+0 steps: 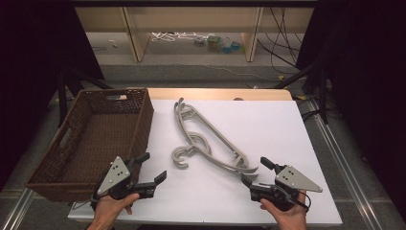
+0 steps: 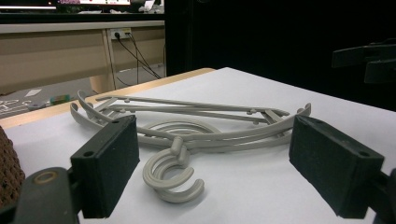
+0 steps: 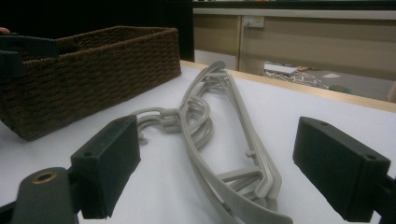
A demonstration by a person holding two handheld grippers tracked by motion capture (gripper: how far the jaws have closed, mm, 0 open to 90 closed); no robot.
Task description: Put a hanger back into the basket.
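Grey plastic hangers (image 1: 208,141), two or three stacked together, lay flat on the white table (image 1: 277,124) near its middle, running from 11 o'clock to 5 o'clock in the high view. Smooth matte plastic, curved shoulders, thin crossbars, C-shaped hooks (image 1: 181,158) curling out at the stack's 7 o'clock side. From the left gripper view the hangers (image 2: 196,126) sat between and beyond the jaws, hook (image 2: 170,179) nearest. From the right gripper view the hangers (image 3: 219,140) ran straight away from the camera, shoulder tips close to the jaws.

Left gripper (image 1: 154,168) was at 7 o'clock on the table, jaws spread wide, holding nothing, black blocky pads (image 2: 109,168) with a rough foam-like face. Right gripper (image 1: 256,171) at 5 o'clock, jaws also wide apart, empty, just beside the hangers' lower end; I couldn't tell whether it touched them. Each was held by a hand (image 1: 111,208) from the bottom edge.

Brown woven basket (image 1: 95,139), rectangular, wicker texture, cut-out handles, sat at 9 o'clock, overhanging the table's left edge, near the left gripper. Basket (image 3: 84,74) looked empty inside.
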